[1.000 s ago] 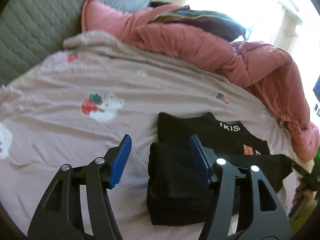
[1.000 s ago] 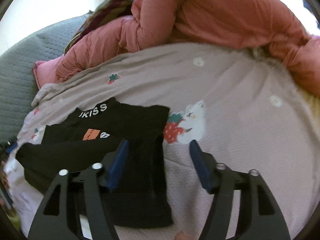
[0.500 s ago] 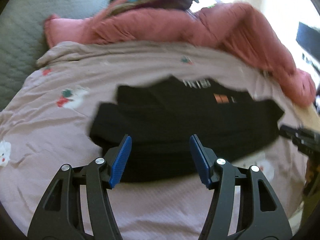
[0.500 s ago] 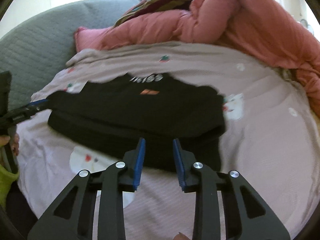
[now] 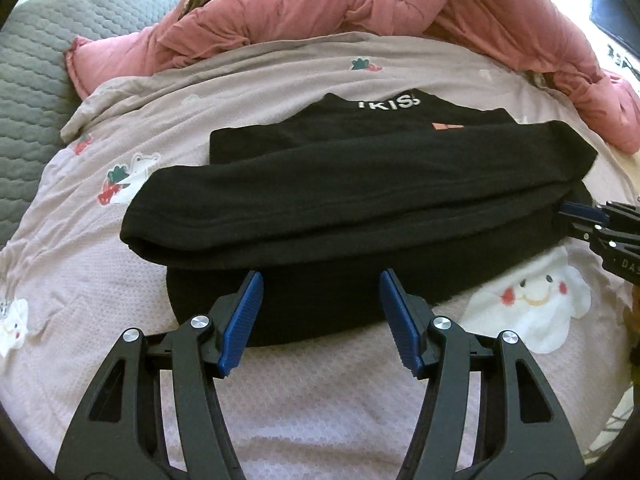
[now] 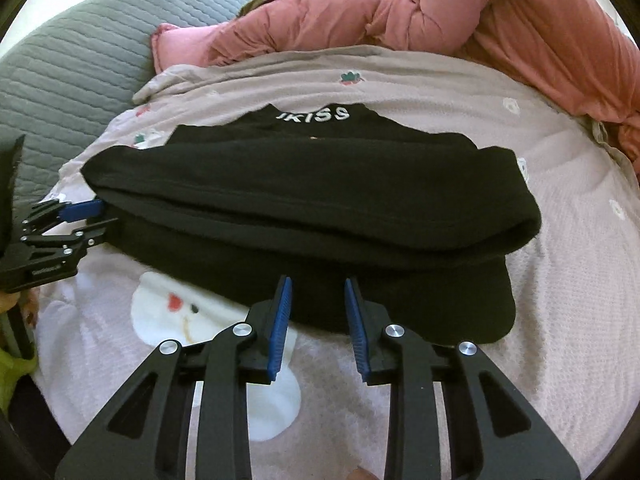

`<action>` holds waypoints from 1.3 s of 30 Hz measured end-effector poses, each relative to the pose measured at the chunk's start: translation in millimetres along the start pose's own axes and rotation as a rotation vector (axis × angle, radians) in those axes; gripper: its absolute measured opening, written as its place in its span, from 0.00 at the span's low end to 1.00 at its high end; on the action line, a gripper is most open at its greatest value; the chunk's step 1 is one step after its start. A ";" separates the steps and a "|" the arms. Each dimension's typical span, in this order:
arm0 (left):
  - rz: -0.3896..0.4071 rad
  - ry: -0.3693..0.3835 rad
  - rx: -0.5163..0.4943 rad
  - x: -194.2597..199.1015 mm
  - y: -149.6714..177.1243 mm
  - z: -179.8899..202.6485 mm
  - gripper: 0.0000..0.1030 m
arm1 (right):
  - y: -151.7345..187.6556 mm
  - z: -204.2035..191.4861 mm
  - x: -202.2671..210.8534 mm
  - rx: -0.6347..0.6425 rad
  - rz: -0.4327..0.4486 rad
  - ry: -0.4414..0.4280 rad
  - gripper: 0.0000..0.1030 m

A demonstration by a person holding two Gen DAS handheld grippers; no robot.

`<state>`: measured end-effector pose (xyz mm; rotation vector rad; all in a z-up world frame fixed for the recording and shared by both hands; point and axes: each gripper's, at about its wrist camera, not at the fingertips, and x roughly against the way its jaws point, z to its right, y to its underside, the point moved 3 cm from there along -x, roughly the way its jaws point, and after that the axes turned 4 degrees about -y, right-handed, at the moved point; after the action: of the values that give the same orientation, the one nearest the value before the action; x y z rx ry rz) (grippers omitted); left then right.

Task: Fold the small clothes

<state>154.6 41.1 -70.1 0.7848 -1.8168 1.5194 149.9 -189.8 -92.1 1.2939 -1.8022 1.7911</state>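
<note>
White "KISS" lettering on black garment neckline; first letter unclear.

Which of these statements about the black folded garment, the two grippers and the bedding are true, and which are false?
1. The black folded garment lies on a pale pink sheet with cartoon prints. True.
2. White letters show at the garment's far edge. True.
3. The left gripper is clamped shut on the garment. False: its jaws stand apart, gripping nothing.
4. The right gripper stands wider than the left. False: narrower.
5. A crumpled pink quilt lies behind the garment. True.
</note>
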 end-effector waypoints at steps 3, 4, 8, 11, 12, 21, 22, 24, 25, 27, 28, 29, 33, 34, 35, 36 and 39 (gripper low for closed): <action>0.007 -0.026 0.015 -3.3 -4.7 -4.8 0.51 | -5.3 2.3 -4.7 -0.005 0.001 0.008 0.26; 0.006 -0.029 0.016 -4.7 -5.9 -6.6 0.51 | -7.3 2.6 -5.6 -0.006 0.004 0.009 0.26; -0.011 -0.050 0.013 -15.6 -12.4 -12.3 0.51 | -18.2 4.9 -10.1 0.006 0.009 0.015 0.26; 0.002 -0.045 0.016 -20.2 -21.9 -13.0 0.51 | -28.6 8.0 -14.1 0.010 0.011 0.017 0.26; 0.002 -0.042 0.021 -22.3 -25.1 -13.0 0.51 | -31.6 9.7 -15.3 0.007 0.012 0.016 0.26; -0.022 0.001 0.111 -50.1 -60.1 -20.9 0.51 | -66.3 29.1 -36.4 -0.053 0.008 -0.001 0.26; -0.026 0.009 0.136 -54.9 -66.2 -24.1 0.51 | -70.1 31.7 -38.9 -0.062 0.007 0.000 0.26; -0.031 0.012 0.168 -62.2 -73.5 -27.3 0.51 | -78.7 36.9 -43.9 -0.074 0.007 0.012 0.26; -0.038 0.013 0.185 -66.7 -76.7 -28.7 0.51 | -82.6 38.9 -46.0 -0.074 0.008 0.022 0.26; -0.048 0.020 0.227 -76.3 -82.8 -32.7 0.51 | -91.1 45.3 -50.2 -0.087 0.013 0.040 0.26; -0.043 0.028 0.247 -78.9 -85.5 -34.2 0.51 | -94.1 49.1 -52.1 -0.101 0.012 0.040 0.26; -0.031 0.039 0.275 -81.1 -89.4 -37.2 0.51 | -97.8 54.4 -54.1 -0.118 0.015 0.051 0.26; 0.012 0.098 0.368 -82.7 -104.2 -52.9 0.51 | -108.7 69.2 -60.7 -0.148 0.015 0.082 0.26; 0.026 0.108 0.376 -81.1 -107.0 -56.6 0.51 | -111.2 73.1 -61.5 -0.153 0.019 0.094 0.26; 0.038 0.108 0.379 -78.9 -109.7 -61.6 0.51 | -113.3 76.9 -61.9 -0.157 0.025 0.105 0.26; 0.047 0.106 0.382 -76.2 -111.5 -67.3 0.51 | -115.2 80.6 -62.1 -0.164 0.030 0.114 0.26; 0.072 0.080 0.403 -67.0 -116.2 -90.2 0.61 | -121.5 93.2 -61.5 -0.191 0.052 0.140 0.26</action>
<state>295.2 115.1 -40.1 0.8345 -1.5131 1.9686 309.3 -229.5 -76.1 1.0332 -1.8905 1.6442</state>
